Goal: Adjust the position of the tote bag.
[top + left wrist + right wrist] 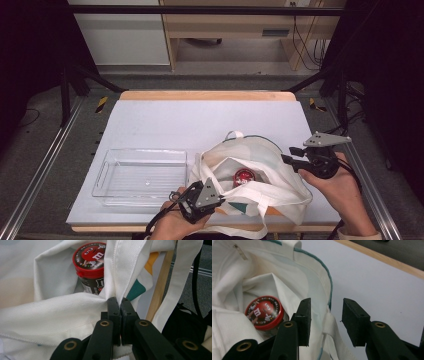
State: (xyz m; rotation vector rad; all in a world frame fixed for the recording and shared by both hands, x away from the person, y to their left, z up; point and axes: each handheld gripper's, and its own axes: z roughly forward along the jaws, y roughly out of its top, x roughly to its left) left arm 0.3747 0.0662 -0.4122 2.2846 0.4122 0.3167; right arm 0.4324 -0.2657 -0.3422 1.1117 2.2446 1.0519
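Table (165,120) carrying a white tote bag (270,165) between the two tongs, with a clear plastic tray (142,175) beyond the left tongs, away from the bag. Left tongs (119,303) fully closed, pinching the bag's near rim. Right tongs (325,315) partly open, straddling the far rim and strap, pads not pressing. Red-lidded candy jar (264,311) inside the bag, just ahead of both tongs. Step judged: holding the mouth open; next move likely calls for the right tongs reaching in for the jar

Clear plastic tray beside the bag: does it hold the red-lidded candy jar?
No, the tray lies bare; the jar sits inside the white bag.
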